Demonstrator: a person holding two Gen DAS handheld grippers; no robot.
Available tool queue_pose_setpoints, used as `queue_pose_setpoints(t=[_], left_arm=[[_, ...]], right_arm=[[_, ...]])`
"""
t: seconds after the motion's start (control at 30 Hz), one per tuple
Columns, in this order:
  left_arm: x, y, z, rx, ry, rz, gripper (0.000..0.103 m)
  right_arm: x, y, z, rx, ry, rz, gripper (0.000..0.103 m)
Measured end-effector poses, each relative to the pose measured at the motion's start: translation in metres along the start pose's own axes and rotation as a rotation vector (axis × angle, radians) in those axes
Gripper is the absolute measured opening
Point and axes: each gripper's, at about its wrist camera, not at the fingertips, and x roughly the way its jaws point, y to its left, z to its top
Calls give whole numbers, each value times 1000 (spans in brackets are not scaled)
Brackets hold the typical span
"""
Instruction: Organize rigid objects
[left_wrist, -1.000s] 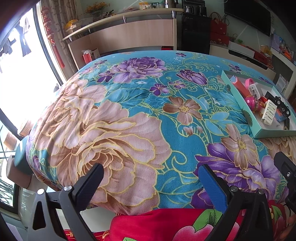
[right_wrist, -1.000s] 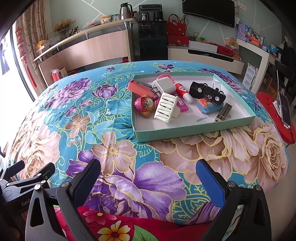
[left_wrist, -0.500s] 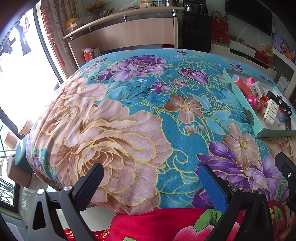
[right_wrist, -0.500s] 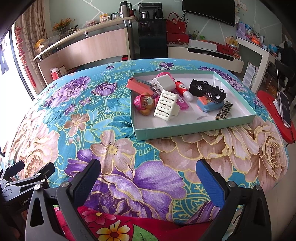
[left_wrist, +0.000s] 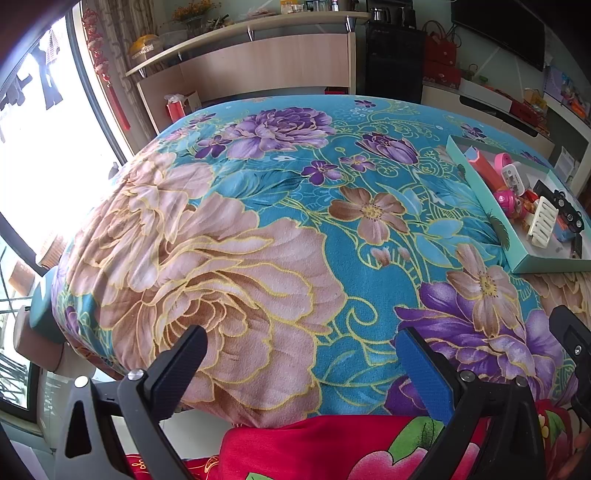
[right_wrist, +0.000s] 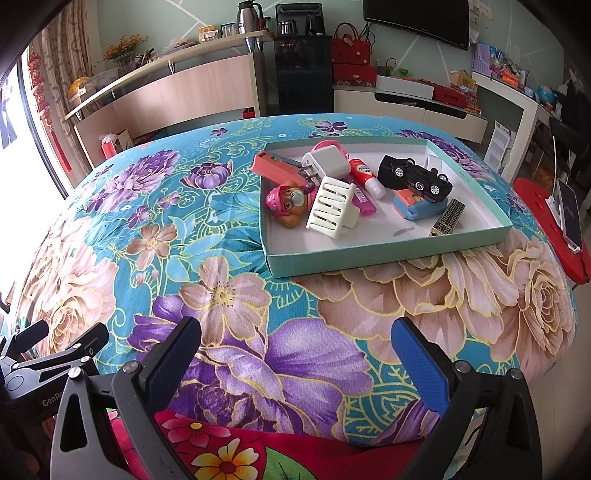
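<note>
A shallow teal box (right_wrist: 369, 258) sits on the flowered table cover, right of centre. It holds a pink pup toy (right_wrist: 286, 201), a white slotted holder (right_wrist: 330, 206), a white plug (right_wrist: 325, 164), a glue stick (right_wrist: 365, 175), an overturned black toy car (right_wrist: 415, 177), a blue toy (right_wrist: 417, 206) and a patterned bar (right_wrist: 448, 218). The box also shows in the left wrist view (left_wrist: 480, 192). My right gripper (right_wrist: 295, 354) is open and empty, at the near edge, well short of the box. My left gripper (left_wrist: 301, 363) is open and empty at the near left edge.
The flowered cover (left_wrist: 258, 221) drapes a rounded table. A red stool with a phone (right_wrist: 569, 214) stands at the right. Cabinets and a black appliance (right_wrist: 303, 74) line the far wall. A window (left_wrist: 37, 147) is at the left.
Both grippers have drawn back and risen slightly; the box looks a little farther away. Both stay open and empty.
</note>
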Motion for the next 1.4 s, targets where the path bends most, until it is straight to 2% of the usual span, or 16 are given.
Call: queue_pose_setpoints(t=[1.4], left_arm=[[-1,1,0,-9,1,5,103]], right_arm=[[2,-1,-2,7,11,-2,102]])
